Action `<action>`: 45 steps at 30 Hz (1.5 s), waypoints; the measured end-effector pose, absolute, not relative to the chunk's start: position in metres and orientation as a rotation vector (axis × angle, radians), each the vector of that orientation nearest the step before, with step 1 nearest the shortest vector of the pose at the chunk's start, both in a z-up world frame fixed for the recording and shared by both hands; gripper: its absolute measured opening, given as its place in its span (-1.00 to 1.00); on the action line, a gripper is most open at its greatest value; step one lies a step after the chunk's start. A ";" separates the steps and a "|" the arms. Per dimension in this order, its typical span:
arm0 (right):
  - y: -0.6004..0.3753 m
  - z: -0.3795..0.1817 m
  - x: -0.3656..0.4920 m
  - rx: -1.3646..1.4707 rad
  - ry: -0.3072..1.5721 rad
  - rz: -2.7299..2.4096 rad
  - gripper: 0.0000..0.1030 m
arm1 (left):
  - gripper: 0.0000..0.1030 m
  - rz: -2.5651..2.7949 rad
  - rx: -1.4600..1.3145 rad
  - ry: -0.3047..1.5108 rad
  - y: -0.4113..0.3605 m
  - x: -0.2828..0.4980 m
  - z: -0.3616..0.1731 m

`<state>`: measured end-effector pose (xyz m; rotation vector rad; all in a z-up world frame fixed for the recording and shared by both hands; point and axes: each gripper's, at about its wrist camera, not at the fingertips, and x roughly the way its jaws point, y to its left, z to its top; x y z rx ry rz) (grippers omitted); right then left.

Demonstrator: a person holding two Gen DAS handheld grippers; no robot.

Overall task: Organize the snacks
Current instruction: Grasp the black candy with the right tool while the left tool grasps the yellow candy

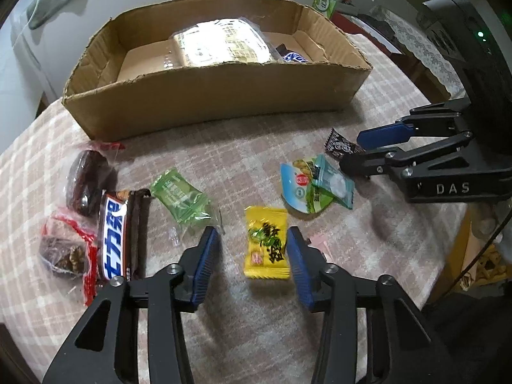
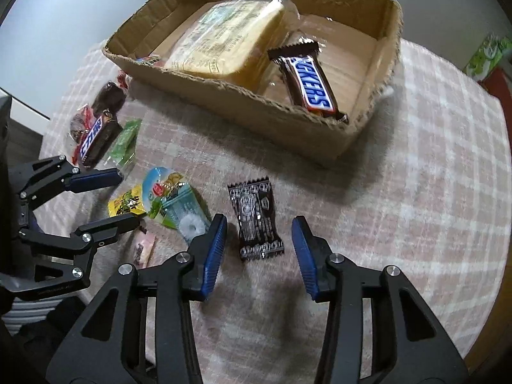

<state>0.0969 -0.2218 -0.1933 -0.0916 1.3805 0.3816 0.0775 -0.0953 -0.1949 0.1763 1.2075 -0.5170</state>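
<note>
Left jaws stand parted around the yellow candy packet; right-hand pad looks to be at the packet's edge, left-hand pad clear of it with a gap; no pinch yet; packet lies flat on the bench, at 6 o'clock of the cardboard box.

Right jaws parted too, straddling the black wrapped sweet; both pads apart from it; sweet lies on the bench at 6 o'clock of the box's near wall.

Risks, my judgement:
- left grip is off-centre; if I close as I stand, one pad may push the yellow packet sideways before the other meets it; it could skate or twist out;
- flat, slick wrappers; pads may close above them and catch only a crimped edge;
- the teal mint packet sits just beside my right jaws' left pad, at 9 o'clock of the black sweet; a drift that way could drag it along;
- both jaws work near one another; elbows of the linkages could knock.

Pose: both jaws point steeply down at the bench, tilted forward toward the box; the bread pack and Snickers bar already lie inside it.
</note>
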 end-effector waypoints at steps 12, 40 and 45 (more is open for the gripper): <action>-0.191 -0.198 0.095 -0.239 1.358 0.370 -0.50 | -0.48 -0.485 0.165 1.185 -0.094 0.080 -0.197; -0.230 -0.143 0.078 -0.111 1.265 0.400 -0.51 | -0.56 -0.491 0.057 1.122 -0.044 0.065 -0.146; -0.240 -0.119 0.081 -0.082 1.228 0.411 -0.51 | -0.56 -0.485 0.036 1.071 -0.037 0.076 -0.121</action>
